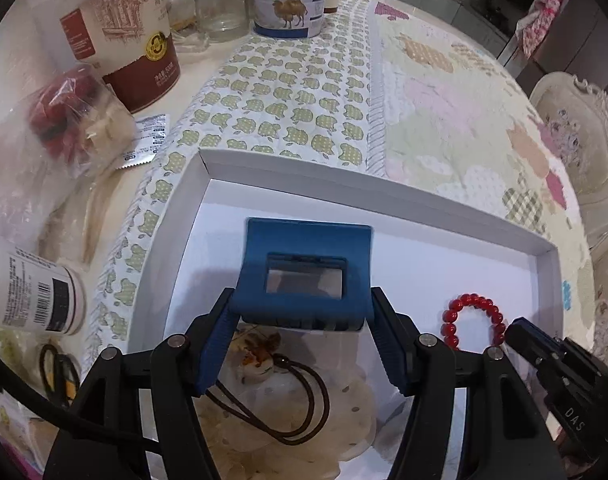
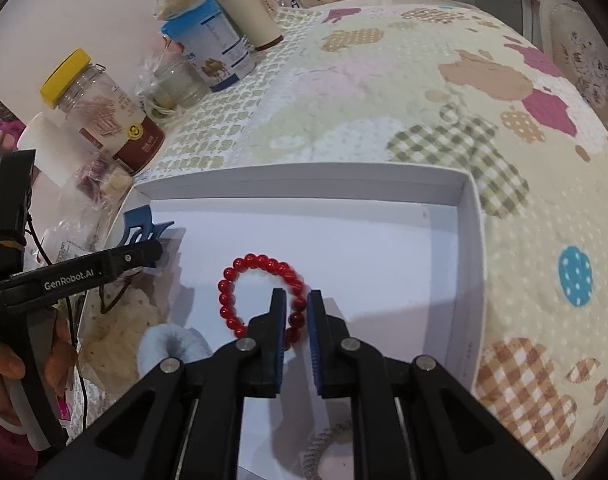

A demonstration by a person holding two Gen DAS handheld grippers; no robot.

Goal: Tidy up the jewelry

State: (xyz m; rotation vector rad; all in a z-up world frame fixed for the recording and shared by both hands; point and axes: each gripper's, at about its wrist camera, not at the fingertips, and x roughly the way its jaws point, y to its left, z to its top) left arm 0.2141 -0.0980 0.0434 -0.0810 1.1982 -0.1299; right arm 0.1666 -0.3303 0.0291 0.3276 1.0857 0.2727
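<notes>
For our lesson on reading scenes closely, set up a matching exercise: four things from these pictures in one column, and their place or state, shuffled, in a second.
Column one:
1. blue hair claw clip
2. red bead bracelet
3. white box
4. yellow-lidded jar

Column two:
A. on the patterned tablecloth, holding the jewelry
B. between the left gripper's fingers
C. among the containers outside the box
D. pinched by the right gripper

Pairs: 1-B, 2-D, 3-A, 4-C

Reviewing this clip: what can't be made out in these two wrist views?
- Left wrist: the blue hair claw in the left gripper hides the tray floor beneath; its teeth are unseen.
- Left wrist: the right gripper covers part of the red bead bracelet.
- Right wrist: whether the right gripper's pads actually pinch the beads is unclear.
- Jar label print: too small.
</notes>
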